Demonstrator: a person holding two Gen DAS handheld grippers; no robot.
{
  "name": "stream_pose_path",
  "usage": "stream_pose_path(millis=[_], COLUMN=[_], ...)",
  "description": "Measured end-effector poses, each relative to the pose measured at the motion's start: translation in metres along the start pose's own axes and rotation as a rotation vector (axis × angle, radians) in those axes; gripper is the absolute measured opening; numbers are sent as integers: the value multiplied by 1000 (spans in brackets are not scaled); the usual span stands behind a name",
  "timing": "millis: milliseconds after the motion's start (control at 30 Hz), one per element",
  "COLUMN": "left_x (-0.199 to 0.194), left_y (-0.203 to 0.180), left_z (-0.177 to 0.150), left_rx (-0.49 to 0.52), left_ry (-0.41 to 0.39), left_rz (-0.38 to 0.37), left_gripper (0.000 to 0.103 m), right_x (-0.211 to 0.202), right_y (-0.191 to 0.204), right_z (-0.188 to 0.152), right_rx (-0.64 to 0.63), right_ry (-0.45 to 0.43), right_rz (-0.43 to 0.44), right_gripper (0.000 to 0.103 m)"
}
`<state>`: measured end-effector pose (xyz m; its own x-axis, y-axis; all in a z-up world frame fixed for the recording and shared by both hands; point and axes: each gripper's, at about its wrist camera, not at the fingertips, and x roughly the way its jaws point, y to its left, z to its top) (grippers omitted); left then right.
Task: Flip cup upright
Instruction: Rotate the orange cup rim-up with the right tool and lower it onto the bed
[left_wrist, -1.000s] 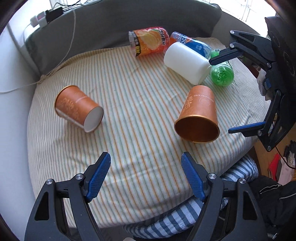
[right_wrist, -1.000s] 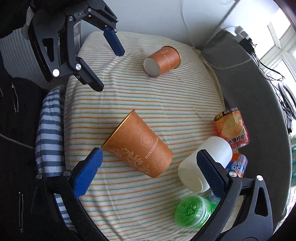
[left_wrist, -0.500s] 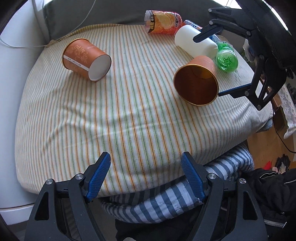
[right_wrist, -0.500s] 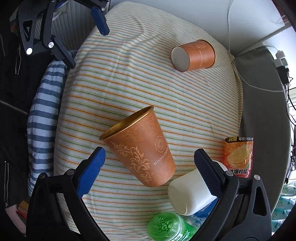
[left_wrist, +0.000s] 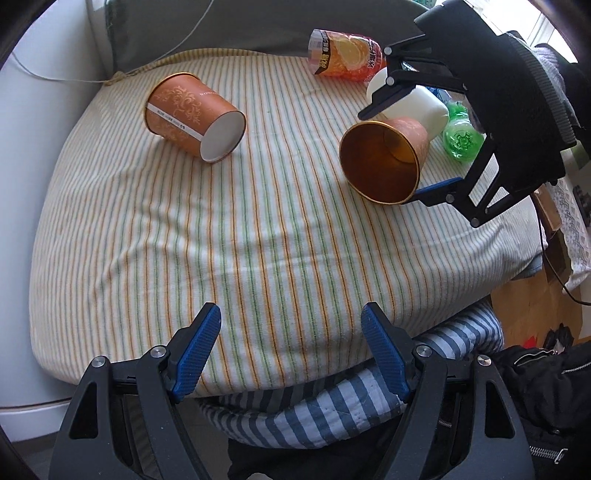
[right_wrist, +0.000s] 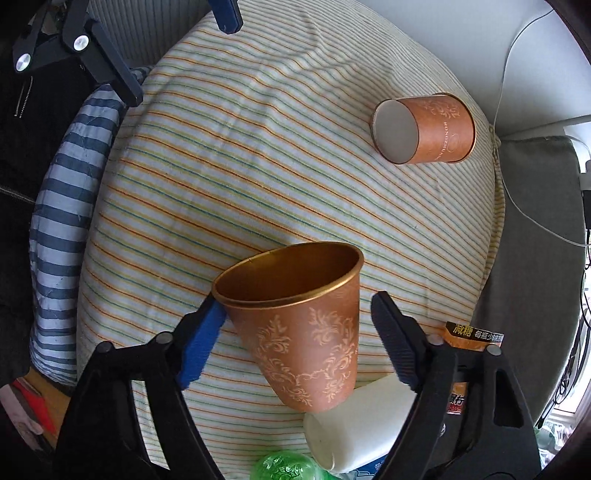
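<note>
My right gripper (right_wrist: 297, 336) straddles the orange gold-rimmed cup (right_wrist: 306, 325), its jaws spread with one blue pad (right_wrist: 201, 345) touching the cup's side near the rim and the other pad just beside the wall, so it is released, not clamped. That cup is tilted, its gold mouth facing up and toward my left-wrist view, where I see it as a round open mouth (left_wrist: 380, 162) between the right gripper's fingers. My left gripper (left_wrist: 291, 350) hangs released over the near edge of the striped cushion (left_wrist: 258, 240), holding nothing, well apart from the cup. A second orange cup (left_wrist: 194, 116) lies on its side farther off, its white base toward me. Behind the gripped-at cup lie a white cup (right_wrist: 354, 421), a green bottle (left_wrist: 461, 142) and an orange snack packet (left_wrist: 343, 55).
</note>
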<state>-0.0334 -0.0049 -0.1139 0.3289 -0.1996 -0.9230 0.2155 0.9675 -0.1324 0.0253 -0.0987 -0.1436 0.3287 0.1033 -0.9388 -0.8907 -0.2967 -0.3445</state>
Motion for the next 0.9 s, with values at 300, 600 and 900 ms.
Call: stream_pose_path(millis=[300,600,900], left_x=[-2,-6,-3], left_y=[4,-2,-12], left_z=[1,9,17], left_rx=[-8,24,56], left_ry=[-13,-43,-61], left_rz=[-2,4,-2], left_gripper=[79,79,79], right_x=[-2,-17,-30], right_y=[-10,-21,-30], right_z=[1,-16,-44], right_rx=[106,361,657], right_ry=[-58,-204,-359], right_rz=[-4,6,13], right_gripper=[72,72,72])
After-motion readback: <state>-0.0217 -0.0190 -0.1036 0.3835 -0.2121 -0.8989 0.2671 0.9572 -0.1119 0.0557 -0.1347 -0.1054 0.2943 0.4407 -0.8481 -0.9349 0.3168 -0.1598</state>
